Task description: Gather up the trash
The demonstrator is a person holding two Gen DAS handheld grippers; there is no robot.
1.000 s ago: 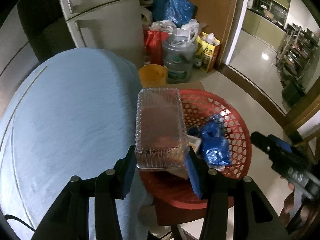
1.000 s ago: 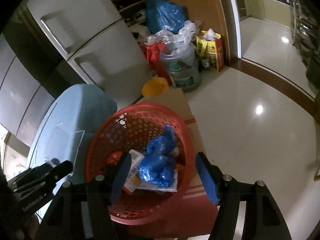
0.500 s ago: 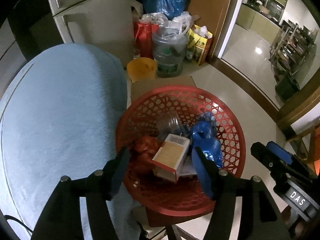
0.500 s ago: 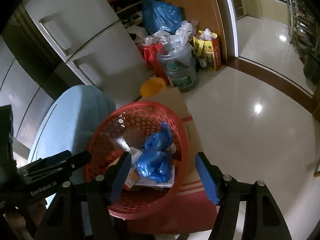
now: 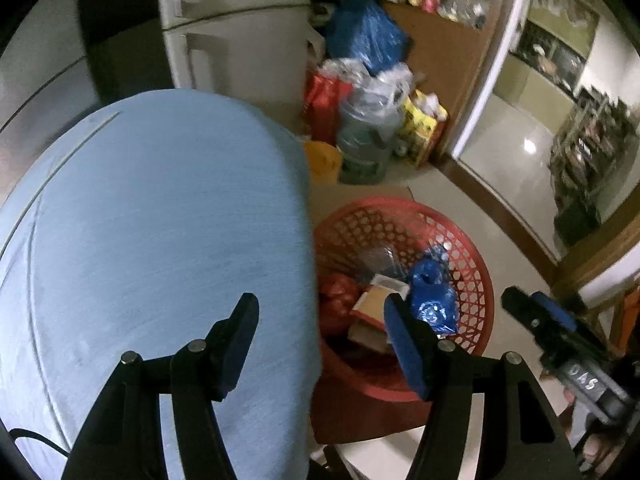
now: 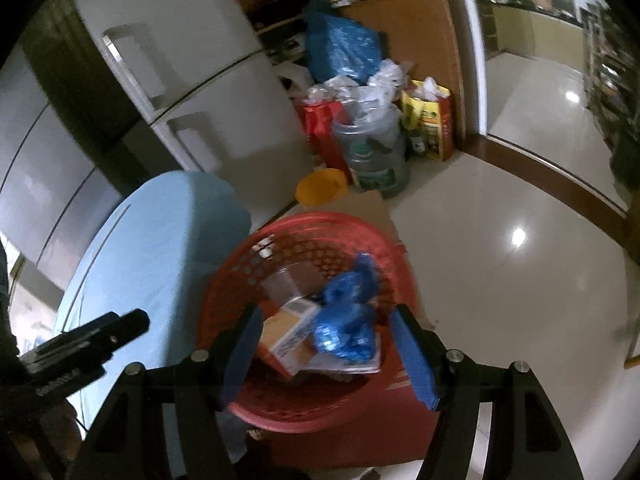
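Where any writing can be read, it is only the white letters "DAS" on the body of the right gripper (image 5: 538, 312) as the left wrist view shows it at lower right; print on the carton and the yellow bags stays too blurred to read. Largest in view is the light blue round table (image 5: 152, 248), bare under the left gripper (image 5: 320, 336), whose jaws have just been opening and now stand apart with nothing between the blue pads, one finger over the table edge and the other over the basket. Beside the table, the red mesh basket (image 6: 240, 264) holds the collected trash: a crumpled blue plastic bag (image 6: 348, 320), a tan carton (image 6: 288, 332) and a clear plastic container (image 5: 376, 260). The right gripper (image 6: 326, 356) hangs tilted downward above the basket, jaws apart and empty, touching nothing.
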